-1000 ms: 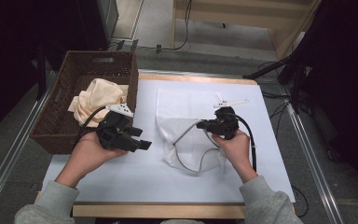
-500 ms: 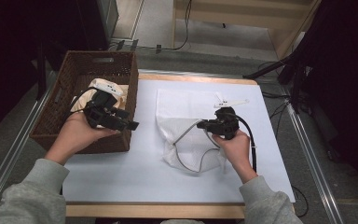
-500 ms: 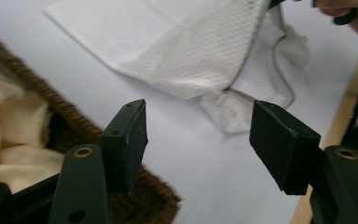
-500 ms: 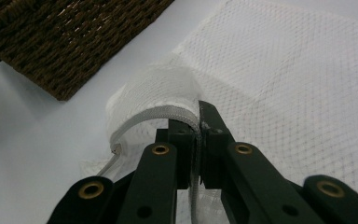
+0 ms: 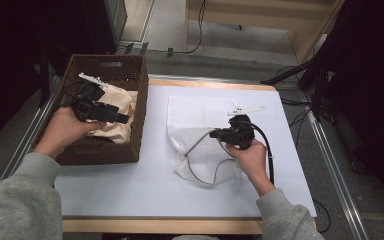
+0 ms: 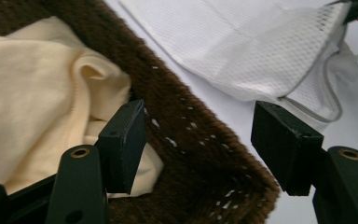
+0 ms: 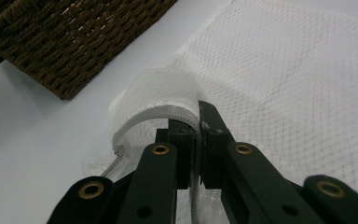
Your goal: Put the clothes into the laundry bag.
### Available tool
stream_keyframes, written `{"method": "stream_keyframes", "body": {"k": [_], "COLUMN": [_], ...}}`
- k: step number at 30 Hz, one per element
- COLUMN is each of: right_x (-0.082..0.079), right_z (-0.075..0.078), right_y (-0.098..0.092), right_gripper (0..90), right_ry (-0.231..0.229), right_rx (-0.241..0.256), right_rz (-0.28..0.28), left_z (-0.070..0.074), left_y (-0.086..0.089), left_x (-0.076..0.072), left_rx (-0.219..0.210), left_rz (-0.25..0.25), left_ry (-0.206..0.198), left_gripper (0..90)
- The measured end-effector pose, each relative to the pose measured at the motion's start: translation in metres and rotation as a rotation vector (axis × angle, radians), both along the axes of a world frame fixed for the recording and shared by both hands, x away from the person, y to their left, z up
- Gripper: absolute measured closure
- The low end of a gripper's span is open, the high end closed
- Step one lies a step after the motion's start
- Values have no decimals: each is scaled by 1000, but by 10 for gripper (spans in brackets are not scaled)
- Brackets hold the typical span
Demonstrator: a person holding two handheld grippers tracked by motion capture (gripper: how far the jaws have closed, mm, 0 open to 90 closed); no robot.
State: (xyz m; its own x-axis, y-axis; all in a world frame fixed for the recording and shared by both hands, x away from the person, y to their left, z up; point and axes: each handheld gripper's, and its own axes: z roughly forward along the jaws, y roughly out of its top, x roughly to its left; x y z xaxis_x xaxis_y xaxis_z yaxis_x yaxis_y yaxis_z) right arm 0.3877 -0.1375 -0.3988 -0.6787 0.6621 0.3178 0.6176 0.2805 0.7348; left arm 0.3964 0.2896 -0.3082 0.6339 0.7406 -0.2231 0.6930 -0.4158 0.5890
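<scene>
My right claw (image 5: 219, 133) is clenched on the zipper rim of the mesh laundry bag (image 5: 200, 120), which lies mid-bench. My left claw (image 6: 200, 144), jaws spread and empty, hangs over the cream cloth (image 5: 117, 107) in the wicker basket (image 5: 139, 100) at the bench's left edge. Risk: one jaw sits outside the wall, so closing now could grab wicker instead of cloth.

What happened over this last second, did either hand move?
The left tongs moved from the table's front edge up into the wicker basket, over the cream cloth, jaws open, holding nothing. The right tongs stayed put, clamped on the zipper edge of the white mesh bag.
</scene>
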Motion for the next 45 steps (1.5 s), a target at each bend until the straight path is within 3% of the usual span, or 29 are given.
{"method": "stream_keyframes", "body": {"k": [1,6,16,24,31,34,36,40,45], "right_x": [0,-2,-7,-12,-17,-17,-19,-21,-23], "right_z": [0,0,-1,-2,-5,-6,-7,-9,-11], "right_y": [2,6,6,3,-1,-1,0,-1,-4], "right_gripper": [866,872,878,878,875,875,874,872,869], "right_ry": [-4,-5,-12,-16,-21,-20,-22,-19,-15], "right_rx": [-3,-11,-10,-16,-25,-30,-39,-45,-48], "right_rz": [-7,-4,-4,-1,-6,-4,-2,-11,-18], "left_z": [-1,-3,-19,-31,-43,-48,-58,-74,-86], "left_y": [7,22,48,60,81,82,82,83,75], "left_x": [3,13,44,65,86,90,95,100,101], "left_rx": [26,52,84,78,54,63,95,60,83], "left_rz": [16,48,129,162,231,239,240,251,227], "left_ry": [-19,-34,-37,-38,-41,-45,-19,54,51], "left_gripper": [355,327,254,242,239,235,247,231,187]}}
